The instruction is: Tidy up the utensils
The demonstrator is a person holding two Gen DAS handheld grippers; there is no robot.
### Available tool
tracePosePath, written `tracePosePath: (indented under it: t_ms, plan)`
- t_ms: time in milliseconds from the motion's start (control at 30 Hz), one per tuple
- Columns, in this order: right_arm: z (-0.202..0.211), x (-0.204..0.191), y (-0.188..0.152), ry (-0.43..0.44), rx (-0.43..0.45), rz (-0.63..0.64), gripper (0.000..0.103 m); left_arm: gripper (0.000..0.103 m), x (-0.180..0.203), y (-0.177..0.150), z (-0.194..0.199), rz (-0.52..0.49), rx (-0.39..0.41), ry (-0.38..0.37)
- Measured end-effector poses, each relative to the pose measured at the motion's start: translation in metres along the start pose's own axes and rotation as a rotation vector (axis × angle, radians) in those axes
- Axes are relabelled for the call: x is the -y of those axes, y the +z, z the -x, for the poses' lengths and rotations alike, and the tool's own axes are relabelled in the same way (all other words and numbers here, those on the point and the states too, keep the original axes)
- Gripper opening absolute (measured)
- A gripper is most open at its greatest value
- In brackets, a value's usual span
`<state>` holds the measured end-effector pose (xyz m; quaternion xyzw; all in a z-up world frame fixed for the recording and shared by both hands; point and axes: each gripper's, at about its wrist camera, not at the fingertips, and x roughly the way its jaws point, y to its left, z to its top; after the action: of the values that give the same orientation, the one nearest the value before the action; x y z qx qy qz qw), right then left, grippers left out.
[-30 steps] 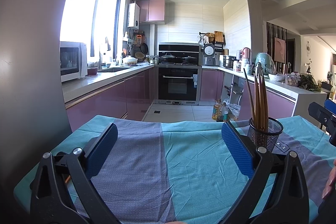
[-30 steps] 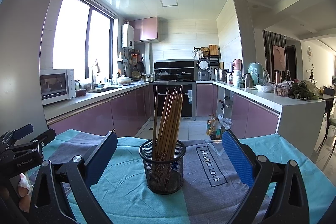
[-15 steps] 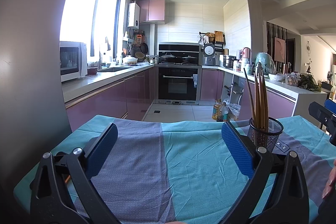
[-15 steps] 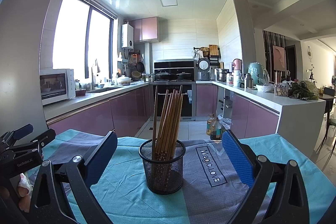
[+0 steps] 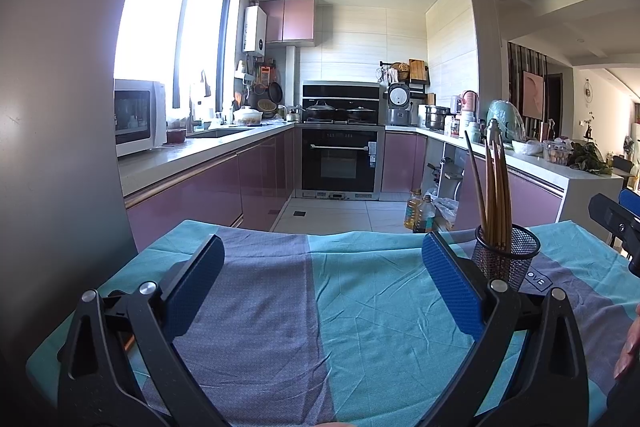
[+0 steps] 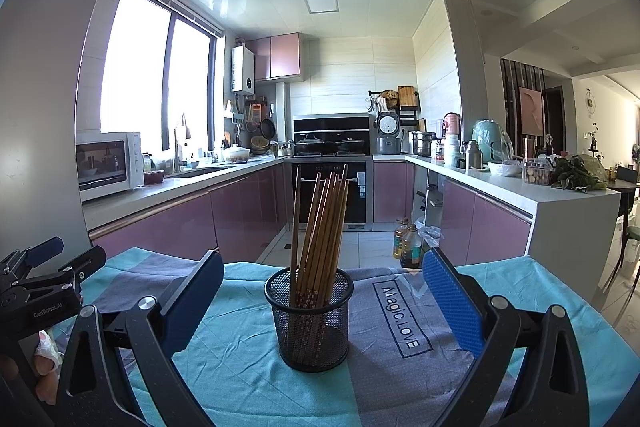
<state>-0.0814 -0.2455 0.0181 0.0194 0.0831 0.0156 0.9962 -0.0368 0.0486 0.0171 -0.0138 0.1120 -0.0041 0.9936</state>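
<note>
- Left wrist view: the left gripper (image 5: 322,277) hovers over the teal-and-grey tablecloth (image 5: 360,327), its blue-padded jaws spread wide with nothing between them; the black mesh holder (image 5: 506,255) stands on the cloth just right of the right-hand pad, wooden chopsticks (image 5: 494,187) upright inside it.
- Right wrist view: the right gripper (image 6: 322,285) also gapes wide and holds nothing; the mesh holder (image 6: 310,323) sits centred ahead of it on the cloth (image 6: 240,367), apart from both pads; the chopsticks (image 6: 320,227) lean together in it; the words "Magic LOVE" (image 6: 402,317) are printed just right of the holder.
</note>
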Motion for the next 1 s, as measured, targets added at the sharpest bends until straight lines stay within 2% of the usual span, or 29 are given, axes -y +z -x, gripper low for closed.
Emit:
tracePosePath:
  t_ms: [1000]
  plan:
    - [-0.0033, 0.0003, -0.0014, -0.002, -0.012, -0.005, 0.096, 0.097, -0.0008, -0.0005, -0.0005, -0.023, 0.008, 0.004]
